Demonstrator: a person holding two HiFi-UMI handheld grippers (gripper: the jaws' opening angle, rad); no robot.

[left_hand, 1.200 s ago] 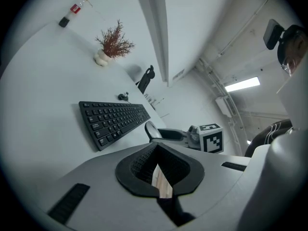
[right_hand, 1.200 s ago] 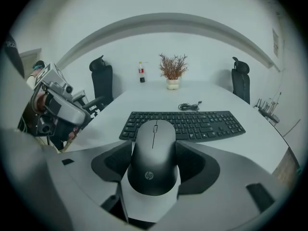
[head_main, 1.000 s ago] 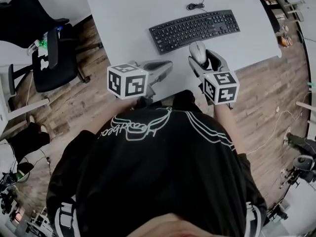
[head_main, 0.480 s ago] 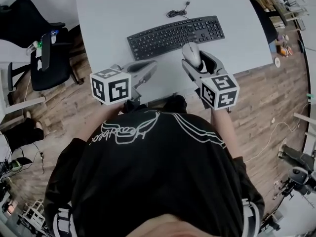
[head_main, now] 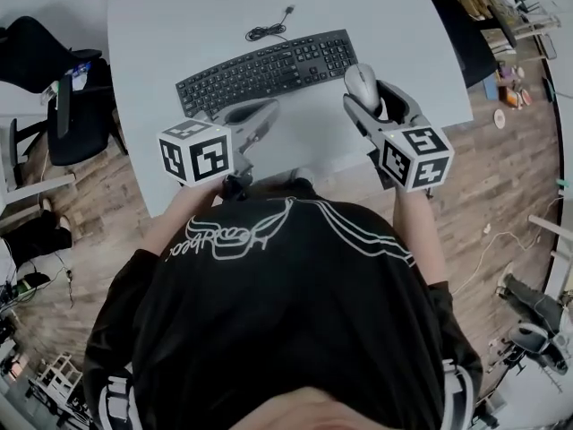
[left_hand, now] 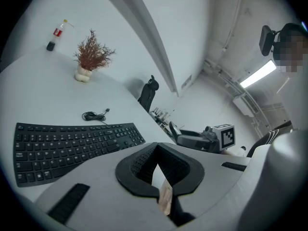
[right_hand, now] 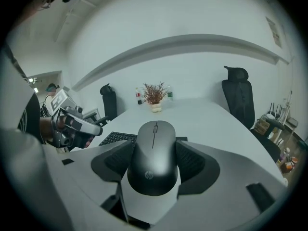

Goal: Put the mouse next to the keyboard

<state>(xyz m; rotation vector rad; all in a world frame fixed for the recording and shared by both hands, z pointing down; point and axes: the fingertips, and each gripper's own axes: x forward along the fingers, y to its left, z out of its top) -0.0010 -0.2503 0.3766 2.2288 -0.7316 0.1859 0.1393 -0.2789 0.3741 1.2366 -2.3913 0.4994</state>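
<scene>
The right gripper [right_hand: 155, 150] has its two jaws closed against the sides of the grey mouse [right_hand: 153, 170], whose scroll wheel points away from the camera. In the head view the mouse [head_main: 362, 84] sits at the front of the right gripper [head_main: 364, 97], just beside the right end of the black keyboard [head_main: 267, 68] and slightly nearer the person. No view shows whether its underside touches the white table [head_main: 179, 16] or hangs a little above it, since the jaws and the mouse's own body cover that spot. From the right gripper view only a strip of the keyboard [right_hand: 116, 137] shows, with the rest behind the mouse and jaws. The left gripper [left_hand: 156, 153] has its dark pads pressed together with nothing between them. In the head view, the left gripper [head_main: 255, 113] hovers near the front edge of the keyboard, toward its middle. The left gripper view cuts off the left end of the keyboard [left_hand: 72, 143]. Behind it lies a coiled black cable [left_hand: 94, 115], and whether it joins the keyboard cannot be made out. Farther back on the table stand a small dried plant [left_hand: 91, 57] in a pale pot and a bottle [left_hand: 56, 33] too small to read. The person's black shirt [head_main: 286, 312] fills the lower half of the head view and hides both arms down to the wrists.
</scene>
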